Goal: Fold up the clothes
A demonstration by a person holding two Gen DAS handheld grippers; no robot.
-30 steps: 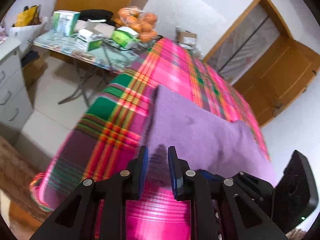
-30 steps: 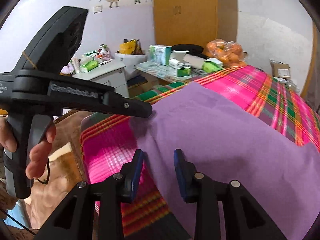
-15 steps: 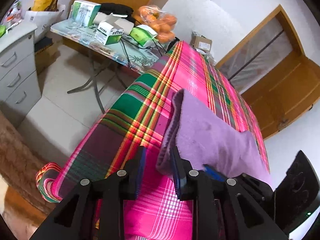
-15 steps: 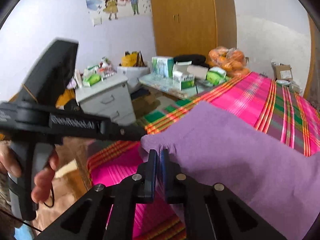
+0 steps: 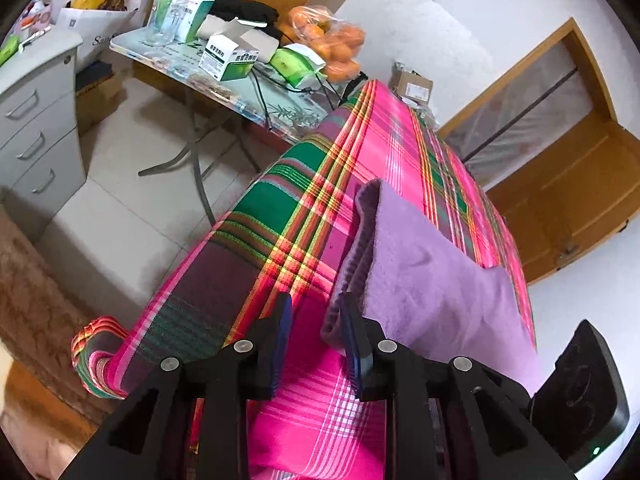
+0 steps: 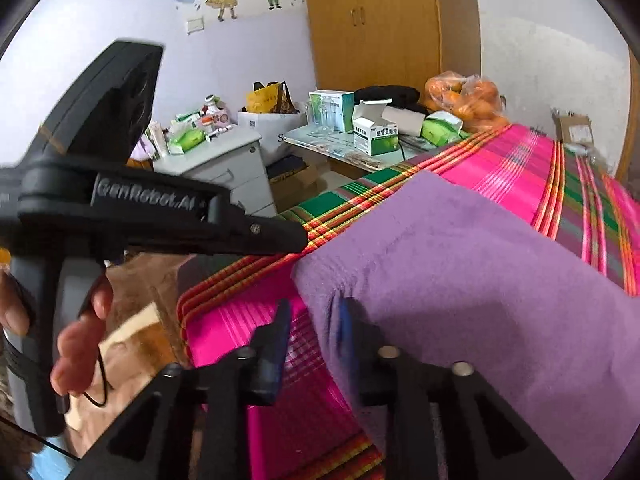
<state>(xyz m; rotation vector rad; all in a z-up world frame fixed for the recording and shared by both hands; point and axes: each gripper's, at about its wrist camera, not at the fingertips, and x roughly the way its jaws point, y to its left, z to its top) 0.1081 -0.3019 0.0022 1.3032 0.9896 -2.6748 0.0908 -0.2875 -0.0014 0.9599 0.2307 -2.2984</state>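
Observation:
A purple fleece garment [image 5: 432,280] lies folded on the plaid-covered bed [image 5: 280,216], with its doubled edge facing the bed's end. My left gripper [image 5: 318,326] is open, and the garment's near corner touches its right finger [image 5: 354,336]. In the right wrist view the same garment [image 6: 480,272] fills the right side. My right gripper [image 6: 314,330] is open too, with the garment's corner drooping between its fingers, loose. The left gripper [image 6: 296,240], held in a person's hand [image 6: 80,320], reaches in from the left to the garment's edge.
A folding table [image 5: 224,80] with boxes and a bag of oranges [image 5: 332,44] stands past the bed's far corner. A grey drawer cabinet [image 5: 36,120] is on the left, with tiled floor between. A brown rug [image 5: 32,312] lies at the bed's end, and wooden doors [image 5: 568,184] are on the right.
The right gripper closed on the garment's corner half a second ago and has now opened and let it go. The left gripper pulled back to the folded edge and stayed open.

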